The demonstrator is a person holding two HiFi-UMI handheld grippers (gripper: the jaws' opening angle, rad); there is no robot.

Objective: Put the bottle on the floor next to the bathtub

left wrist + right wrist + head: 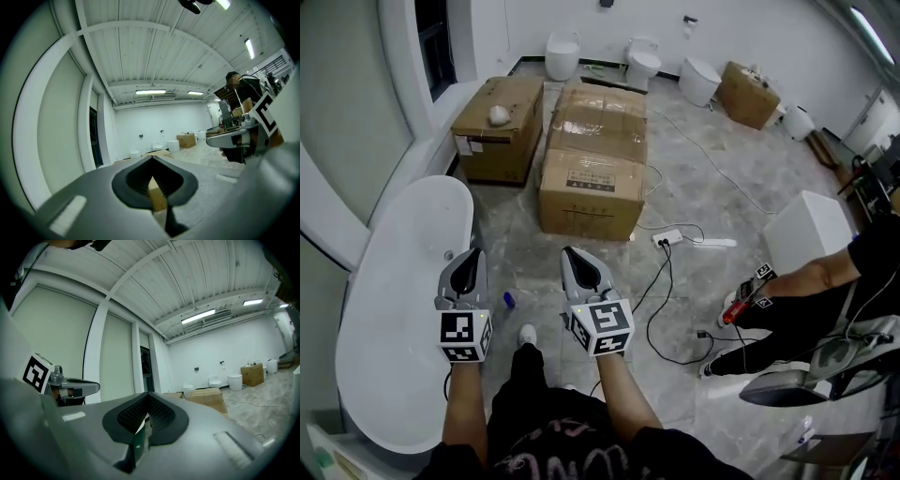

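I've got the left hand-held gripper clenched, jaws tip to tip with nothing between them; through the hollow of its pads I only see a bit of cardboard far behind. The right hand-held gripper is the same: clenched and empty. Both are held out over the floor in front of me, the left one over the right rim of the bathtub and the right one further right, apart from it. The bottle, a small blue thing, is on the floor just beside the bathtub's right side, between the two grippers in the head view, with neither touching it; it's too small to tell whether it's upright. My white shoe is just near of it. Beyond it a large cardboard box sits mid-floor, and a second box is to its left near the wall. A power strip with cables lies right of the large box. Toilets line the far wall. At the right a second person's arm reaches in with another gripper.
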